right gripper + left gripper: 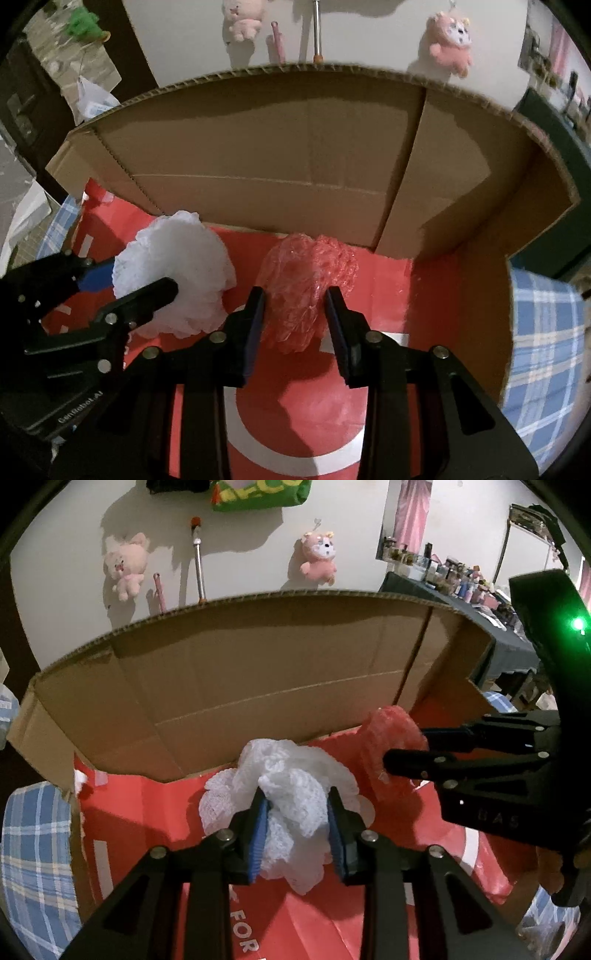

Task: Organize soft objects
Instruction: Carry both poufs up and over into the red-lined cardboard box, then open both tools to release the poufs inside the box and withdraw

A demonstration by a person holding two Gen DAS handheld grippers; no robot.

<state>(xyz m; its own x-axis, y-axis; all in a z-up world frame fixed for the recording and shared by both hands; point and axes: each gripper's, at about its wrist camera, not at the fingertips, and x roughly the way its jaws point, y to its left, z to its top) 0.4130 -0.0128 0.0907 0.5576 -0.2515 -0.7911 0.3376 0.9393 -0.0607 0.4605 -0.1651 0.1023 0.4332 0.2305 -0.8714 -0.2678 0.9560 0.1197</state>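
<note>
While both bundles hang just above the red floor of the box, the step in hand looks like the set-down, and doing it well probably means lowering each one until it rests on the floor before parting the jaws, so that nothing bounces or rolls.

Nearest the left gripper, a white, frilly mesh puff sits between its blue-padded fingers; the jaws are narrow and the pads press into its sides, with ruffles spilling out above and below. It is light, springy netting, so it will likely swell back once let go, and a slow release should keep it from catching on the ribbed pads.

The right gripper likewise stands only a little way open, with a crumpled wad of translucent red plastic wrap between its pads. The left pad seems to touch it, but whether the right pad still presses on it is hard to tell from this angle. The wad is crinkly and glossy and looks nearly weightless.

Below both tools lies the smooth red printed sheet with white lettering that lines the bottom. Beyond the fingertips rises the brown corrugated cardboard box wall, matte, creased, with a fluted top edge. Setting the two bundles side by side, a little apart and short of that wall, should leave room for more. To either side, outside the box, blue plaid cloth shows.
</note>
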